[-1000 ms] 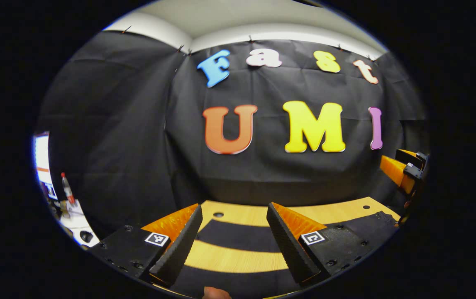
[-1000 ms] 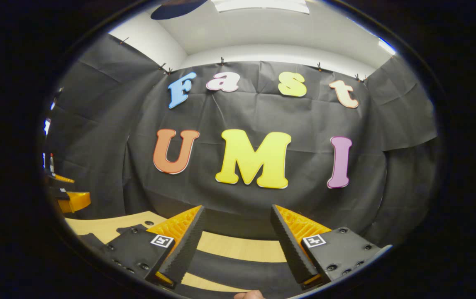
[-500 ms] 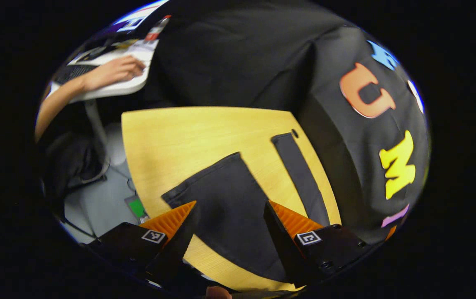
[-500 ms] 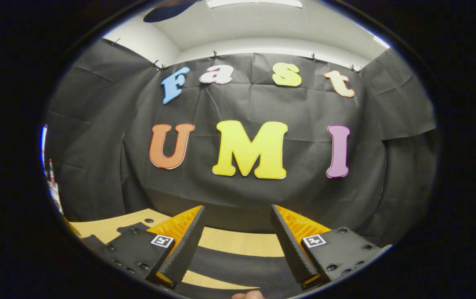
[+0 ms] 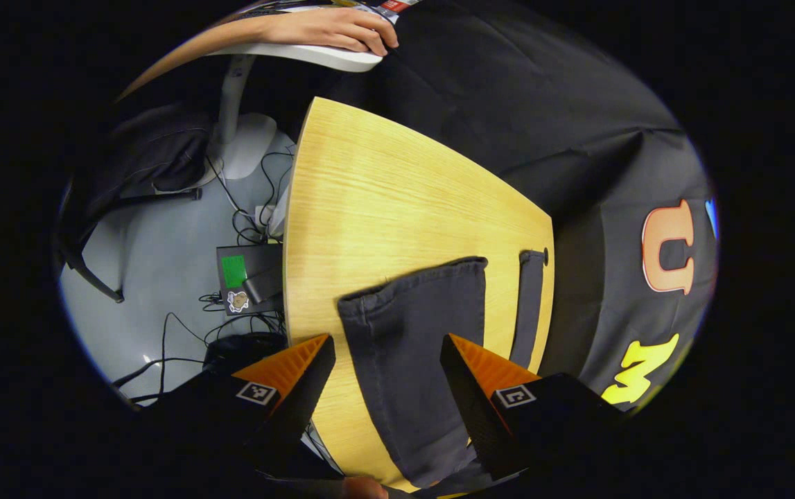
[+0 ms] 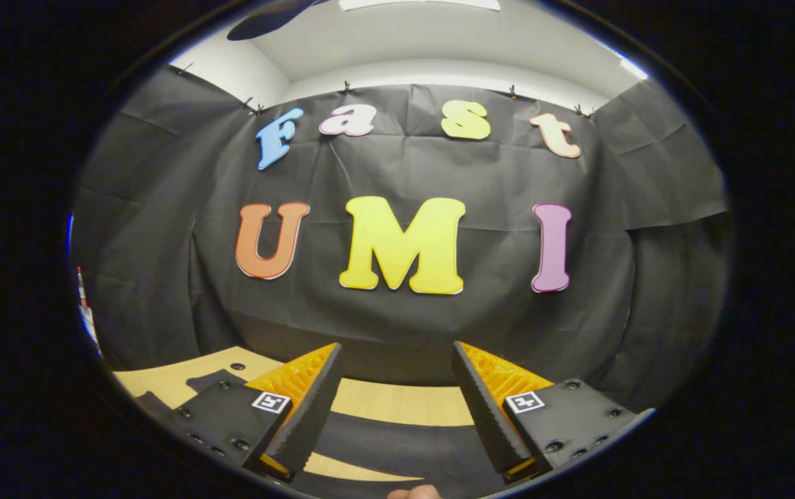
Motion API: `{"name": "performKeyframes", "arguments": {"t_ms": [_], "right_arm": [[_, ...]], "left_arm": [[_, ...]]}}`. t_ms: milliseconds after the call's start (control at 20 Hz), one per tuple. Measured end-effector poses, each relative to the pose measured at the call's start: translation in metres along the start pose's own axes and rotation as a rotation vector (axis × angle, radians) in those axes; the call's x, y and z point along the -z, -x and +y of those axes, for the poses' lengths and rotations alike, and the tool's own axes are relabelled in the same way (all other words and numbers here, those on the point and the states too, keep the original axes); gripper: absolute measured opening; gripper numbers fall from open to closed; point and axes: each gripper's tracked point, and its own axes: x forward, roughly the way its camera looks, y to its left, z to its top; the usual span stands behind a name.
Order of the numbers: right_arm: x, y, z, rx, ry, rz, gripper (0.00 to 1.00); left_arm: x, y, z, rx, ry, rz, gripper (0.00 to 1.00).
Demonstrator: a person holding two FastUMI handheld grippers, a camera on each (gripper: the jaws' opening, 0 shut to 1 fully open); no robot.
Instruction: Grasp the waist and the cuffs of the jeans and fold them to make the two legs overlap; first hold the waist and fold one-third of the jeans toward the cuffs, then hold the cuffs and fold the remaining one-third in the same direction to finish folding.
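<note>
Jeans [image 5: 411, 346], dark, spread flat on wooden table [image 5: 383, 208]; one leg running up between spread fingers of left gripper [image 5: 387, 409], cuff end lying beyond the fingertips, second leg a narrow strip nearer the cloth wall. Left gripper wide open, gripping nothing, hovering above that leg. Floor with cables and a small box past the table's edge; a hand [image 5: 331, 28] resting on a white desk farther off.

Right gripper [image 6: 394, 416] likewise wide open and empty, aimed at the wall, low over table [image 6: 397, 402] with dark jeans [image 6: 397, 450] fabric between and below its fingers.
</note>
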Motion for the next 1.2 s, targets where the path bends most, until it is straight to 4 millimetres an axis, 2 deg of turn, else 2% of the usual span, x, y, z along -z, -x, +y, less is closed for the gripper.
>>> {"name": "performKeyframes", "arguments": {"t_ms": [100, 400, 450, 600, 650, 750, 800, 850, 950, 1050, 1200], "right_arm": [[0.003, 0.000, -0.003, 0.009, -0.001, 0.010, 0.96], [0.011, 0.001, -0.010, 0.027, -0.001, 0.036, 0.97], [0.013, 0.001, -0.014, 0.034, -0.001, 0.041, 0.97], [0.018, 0.001, -0.028, 0.064, -0.007, 0.056, 0.96], [0.020, -0.001, -0.033, 0.070, -0.009, 0.061, 0.96], [0.027, -0.003, -0.044, 0.074, -0.021, 0.085, 0.96], [0.030, -0.004, -0.052, 0.079, -0.031, 0.101, 0.96], [0.033, -0.005, -0.062, 0.087, -0.047, 0.114, 0.96], [0.036, -0.004, -0.082, 0.092, -0.107, 0.154, 0.96], [0.046, -0.006, -0.112, 0.127, -0.121, 0.218, 0.96], [0.070, -0.001, -0.179, 0.222, -0.148, 0.333, 0.97]], "left_arm": [[-0.002, -0.012, -0.006, 0.005, 0.018, -0.004, 0.99], [0.002, -0.030, -0.024, 0.006, -0.069, -0.014, 1.00], [0.003, -0.032, -0.026, 0.008, -0.089, -0.011, 0.95], [0.004, -0.037, -0.028, 0.012, -0.092, 0.012, 0.94], [0.008, -0.038, -0.023, -0.003, -0.088, 0.035, 0.90], [0.009, -0.038, -0.012, -0.028, -0.036, 0.068, 0.48], [0.009, -0.037, -0.014, -0.010, 0.012, 0.073, 0.27], [0.009, -0.041, -0.015, 0.003, 0.044, 0.076, 0.15], [0.009, -0.044, -0.014, 0.001, 0.006, 0.070, 0.09], [0.008, -0.046, -0.012, -0.018, -0.053, 0.064, 0.06], [0.009, -0.047, -0.016, -0.023, -0.037, 0.081, 0.04]]}}
